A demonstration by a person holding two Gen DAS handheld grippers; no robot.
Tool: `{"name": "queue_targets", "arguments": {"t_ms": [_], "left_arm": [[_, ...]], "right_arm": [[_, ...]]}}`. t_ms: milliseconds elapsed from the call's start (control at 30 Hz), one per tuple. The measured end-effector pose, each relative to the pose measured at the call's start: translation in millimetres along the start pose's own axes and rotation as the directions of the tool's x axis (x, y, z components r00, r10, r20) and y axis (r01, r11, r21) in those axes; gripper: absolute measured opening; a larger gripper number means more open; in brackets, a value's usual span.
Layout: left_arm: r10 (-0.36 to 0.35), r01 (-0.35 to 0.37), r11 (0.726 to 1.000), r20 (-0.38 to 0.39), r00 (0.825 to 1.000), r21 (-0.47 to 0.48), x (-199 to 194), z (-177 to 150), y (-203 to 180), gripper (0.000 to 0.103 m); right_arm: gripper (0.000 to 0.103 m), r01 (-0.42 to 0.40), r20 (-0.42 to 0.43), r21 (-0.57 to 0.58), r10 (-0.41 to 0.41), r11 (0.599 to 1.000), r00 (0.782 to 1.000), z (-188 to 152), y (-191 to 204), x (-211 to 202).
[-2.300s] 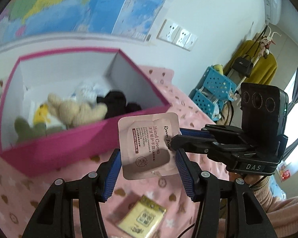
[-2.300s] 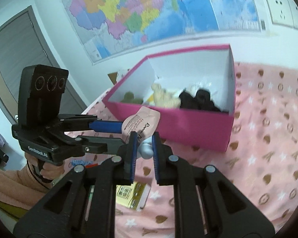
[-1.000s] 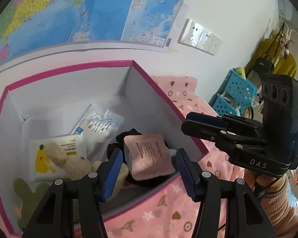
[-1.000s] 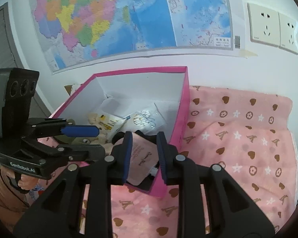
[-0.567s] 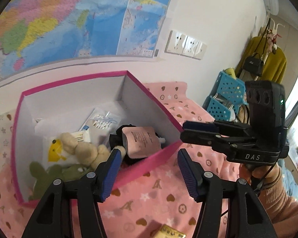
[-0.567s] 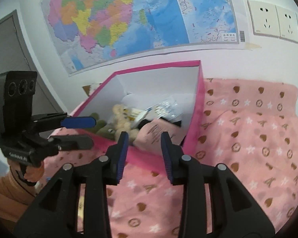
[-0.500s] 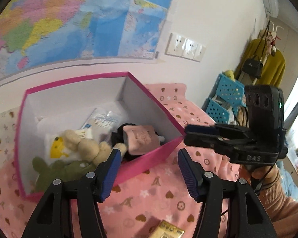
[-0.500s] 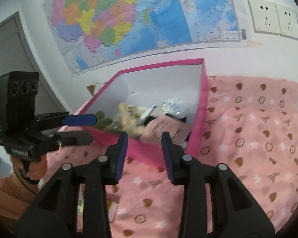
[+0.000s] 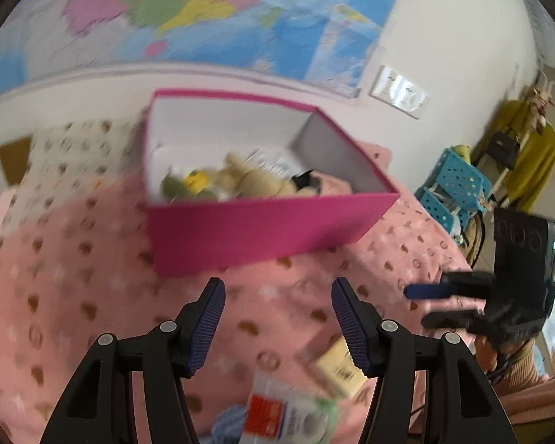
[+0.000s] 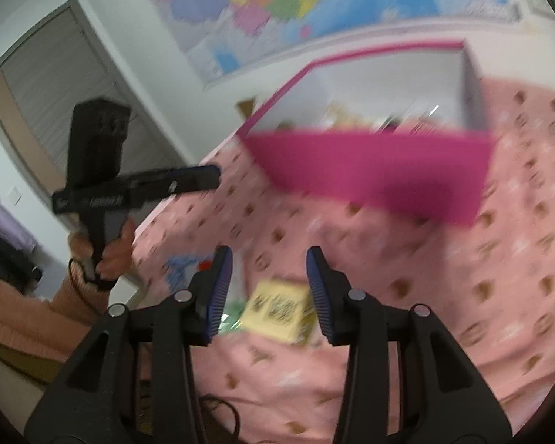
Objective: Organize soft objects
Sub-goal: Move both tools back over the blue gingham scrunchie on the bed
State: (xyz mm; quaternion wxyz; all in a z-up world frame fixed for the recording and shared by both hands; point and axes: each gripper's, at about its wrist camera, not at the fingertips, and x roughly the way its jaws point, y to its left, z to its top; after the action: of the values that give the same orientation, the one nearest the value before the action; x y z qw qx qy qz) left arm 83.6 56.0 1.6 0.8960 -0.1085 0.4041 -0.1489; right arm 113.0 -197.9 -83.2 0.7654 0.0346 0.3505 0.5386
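The pink box [image 9: 270, 222] stands on the pink patterned cloth and holds plush toys [image 9: 248, 179] and a pink hand-cream pouch [image 9: 333, 185] at its right end. My left gripper [image 9: 277, 299] hangs open and empty over the cloth in front of the box. My right gripper [image 10: 269, 270] is also empty, and its jaws are opening. A yellow packet [image 10: 281, 309] lies on the cloth just beyond its fingertips. Each gripper shows in the other's view: the right gripper [image 9: 436, 303] and the left gripper [image 10: 188, 181]. Both views are blurred.
A red, white and green packet [image 9: 288, 414] and a blue item [image 9: 229, 421] lie near the cloth's front edge beside the yellow packet [image 9: 338, 370]. Blue baskets [image 9: 455, 185] stand right of the table. A map covers the wall behind. A hand [image 10: 107, 248] holds the left gripper.
The pink pouch has been let go into the box. Both grippers have pulled back from the box toward the packets on the near cloth. The right jaws have widened.
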Motion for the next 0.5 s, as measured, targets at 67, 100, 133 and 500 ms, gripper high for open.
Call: {"name": "queue_targets", "arguments": {"t_ms": [67,100,133,500], "left_arm": [[0.012,-0.013,0.999,-0.01,1.0,-0.03,-2.8,-11.7,9.0,0.061],[0.017,-0.018,0.999,-0.017,1.0,-0.045,-4.2,-17.7,13.5,0.061],[0.02,-0.021,0.998,-0.021,1.0,-0.057,-5.6,-22.4,17.4,0.061],[0.062,-0.076,0.989,-0.112,0.992,-0.123,-32.3,-86.4,57.8,0.061]], "right_arm": [[0.044,-0.028,-0.039,-0.009,0.028,1.0,0.999,-5.4,7.8,14.1],[0.044,-0.038,-0.056,-0.014,0.037,0.999,0.998,-7.9,12.1,21.1],[0.044,-0.051,-0.071,-0.016,0.05,0.999,0.996,-9.3,15.6,28.2],[0.044,-0.084,-0.14,-0.039,0.078,0.996,0.987,-7.7,33.5,68.2]]}}
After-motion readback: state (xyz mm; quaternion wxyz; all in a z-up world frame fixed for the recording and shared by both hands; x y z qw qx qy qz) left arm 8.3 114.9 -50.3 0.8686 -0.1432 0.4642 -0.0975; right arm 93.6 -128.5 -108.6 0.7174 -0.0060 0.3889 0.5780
